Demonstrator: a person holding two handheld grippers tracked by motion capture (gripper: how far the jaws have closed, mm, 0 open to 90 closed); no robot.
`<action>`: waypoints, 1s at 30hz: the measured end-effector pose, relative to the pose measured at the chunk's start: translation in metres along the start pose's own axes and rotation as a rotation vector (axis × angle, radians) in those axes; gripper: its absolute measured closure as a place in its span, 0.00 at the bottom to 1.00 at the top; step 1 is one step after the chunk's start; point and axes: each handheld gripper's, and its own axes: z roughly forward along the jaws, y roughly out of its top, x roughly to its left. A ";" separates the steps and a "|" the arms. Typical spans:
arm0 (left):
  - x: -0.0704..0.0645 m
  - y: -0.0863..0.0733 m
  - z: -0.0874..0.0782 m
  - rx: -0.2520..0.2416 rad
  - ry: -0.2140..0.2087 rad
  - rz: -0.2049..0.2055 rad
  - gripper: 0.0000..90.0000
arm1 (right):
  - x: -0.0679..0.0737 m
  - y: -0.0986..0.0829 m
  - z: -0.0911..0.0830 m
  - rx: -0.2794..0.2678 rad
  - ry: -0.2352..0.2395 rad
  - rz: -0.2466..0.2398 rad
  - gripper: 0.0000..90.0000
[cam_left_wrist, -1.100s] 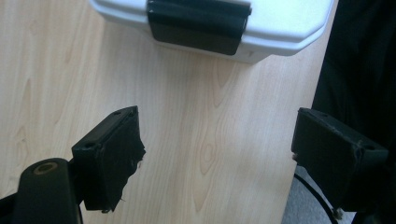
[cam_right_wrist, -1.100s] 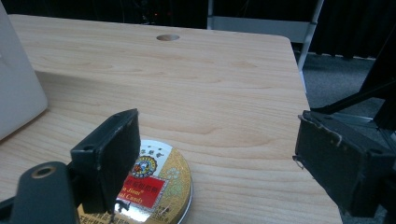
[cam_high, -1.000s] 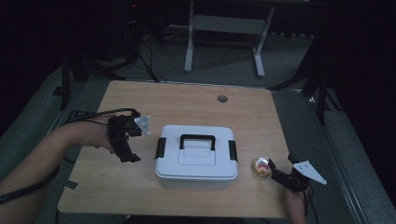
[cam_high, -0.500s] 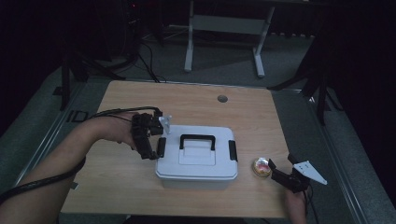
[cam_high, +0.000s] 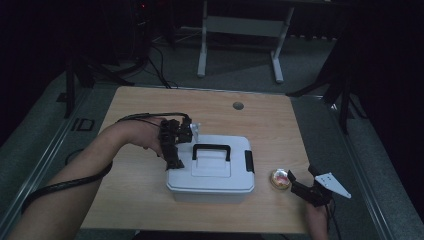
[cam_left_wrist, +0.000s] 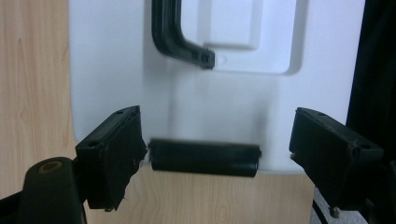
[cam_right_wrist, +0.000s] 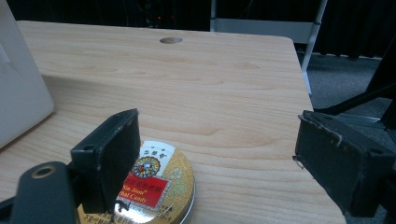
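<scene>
Up close, tin label legible.

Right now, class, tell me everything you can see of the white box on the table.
The white box is rectangular with rounded corners and looks like plastic. A black handle lies flat in a recess on its lid, and a black latch sits on each short end. Its lid is shut. It rests flat on the wooden table, toward the near edge. The left gripper, jaws open, hovers at the left latch; contact cannot be told.
</scene>
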 end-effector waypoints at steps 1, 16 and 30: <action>0.000 0.000 0.000 0.000 0.000 0.000 0.19 | 0.000 0.000 0.000 -0.001 -0.001 0.000 0.15; 0.013 0.035 0.013 0.052 -0.027 0.018 0.40 | -0.001 0.000 0.000 -0.004 0.008 0.007 0.15; 0.010 0.046 0.021 0.128 -0.028 0.008 0.84 | -0.001 0.000 0.000 -0.003 0.013 0.010 0.15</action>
